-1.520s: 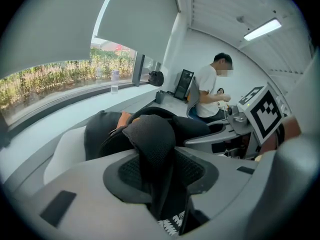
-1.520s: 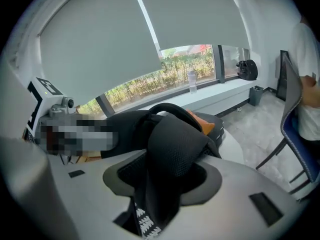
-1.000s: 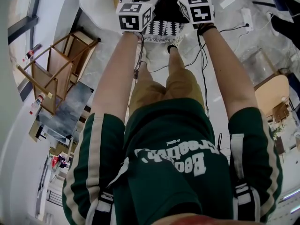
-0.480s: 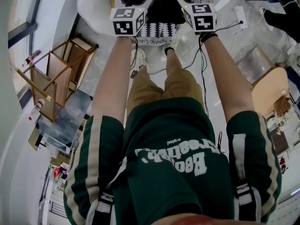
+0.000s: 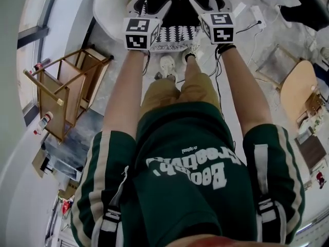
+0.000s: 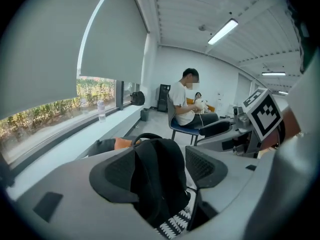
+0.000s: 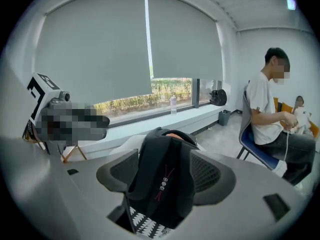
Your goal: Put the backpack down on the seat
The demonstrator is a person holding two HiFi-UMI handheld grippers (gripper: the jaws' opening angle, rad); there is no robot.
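A black backpack (image 5: 177, 1) stands upright on a seat with a black-and-white patterned cushion (image 5: 177, 35), at the top of the head view. My left gripper (image 5: 150, 6) is just short of its left side and my right gripper (image 5: 208, 4) just short of its right side. In the left gripper view the backpack (image 6: 160, 184) fills the gap beyond the left gripper (image 6: 162, 171), whose jaws have just been opening and press on nothing. The right gripper (image 7: 165, 173) is open too, with the backpack (image 7: 165, 194) beyond it, untouched.
A tipped wooden stool (image 5: 61, 91) lies on the floor at the left. Cables and a power strip (image 5: 257, 17) run at the right, near a round wooden table (image 5: 298, 96). A person sits on a blue chair (image 7: 270, 114) beyond the seat. A window sill (image 6: 101, 121) runs behind.
Both grippers have drawn back toward me and away from the backpack, which stays on the seat. The camera has also shifted slightly.
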